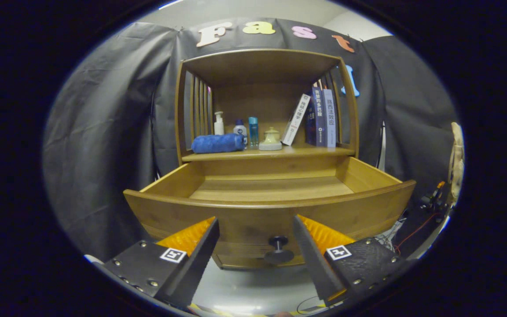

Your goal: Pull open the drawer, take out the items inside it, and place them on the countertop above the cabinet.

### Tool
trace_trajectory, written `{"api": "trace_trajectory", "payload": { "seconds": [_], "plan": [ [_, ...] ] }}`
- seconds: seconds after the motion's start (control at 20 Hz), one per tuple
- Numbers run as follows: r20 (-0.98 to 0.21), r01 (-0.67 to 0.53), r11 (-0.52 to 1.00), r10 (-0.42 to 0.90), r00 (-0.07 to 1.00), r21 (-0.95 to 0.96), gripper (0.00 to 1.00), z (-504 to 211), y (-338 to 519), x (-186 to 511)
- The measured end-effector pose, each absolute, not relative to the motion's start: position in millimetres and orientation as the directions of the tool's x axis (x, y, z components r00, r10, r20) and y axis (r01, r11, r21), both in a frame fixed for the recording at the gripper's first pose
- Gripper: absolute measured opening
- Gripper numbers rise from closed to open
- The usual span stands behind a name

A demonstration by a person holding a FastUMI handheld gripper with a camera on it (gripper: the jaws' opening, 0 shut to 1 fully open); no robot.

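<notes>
You are holding the tool (255,229) with its fingers spread apart and gripping nothing, the drawer's round knob (278,249) sitting in the gap between them, untouched. Just beyond the fingertips the drawer (236,215) is standing pulled well out of the cabinet (266,66) — so the opening step looks done. As far as the view reaches over the front panel, the drawer's floor is showing bare wood; you cannot see the strip right behind that panel, so something low could be lying there hidden. Above it, the counter (315,152) is carrying a rolled blue towel (217,143), a white pump bottle (219,123), a white bottle with a blue cap (240,128), a blue bottle (253,130), a pale lidded jar (270,139) and a row of leaning books (317,116). Judging by this, the emptying appears finished or nearly so — check that hidden front strip.
</notes>
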State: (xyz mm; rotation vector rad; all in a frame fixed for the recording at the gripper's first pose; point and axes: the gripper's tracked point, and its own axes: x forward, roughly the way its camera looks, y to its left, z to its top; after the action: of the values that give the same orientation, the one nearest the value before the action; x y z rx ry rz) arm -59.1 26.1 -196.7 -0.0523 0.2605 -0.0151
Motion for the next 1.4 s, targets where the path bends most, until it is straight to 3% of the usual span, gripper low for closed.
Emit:
{"api": "trace_trajectory", "payload": {
  "seconds": [0.45,0.9,1.4],
  "plan": [
    [-0.334,0.070,0.996,-0.085,0.939,-0.058,1.00,-239,-5,-46],
    [-0.285,0.040,0.992,-0.073,0.956,-0.123,1.00,-236,-7,-13],
    [-0.326,0.061,0.998,-0.067,0.943,-0.028,0.99,-244,4,42]
  ]
}}
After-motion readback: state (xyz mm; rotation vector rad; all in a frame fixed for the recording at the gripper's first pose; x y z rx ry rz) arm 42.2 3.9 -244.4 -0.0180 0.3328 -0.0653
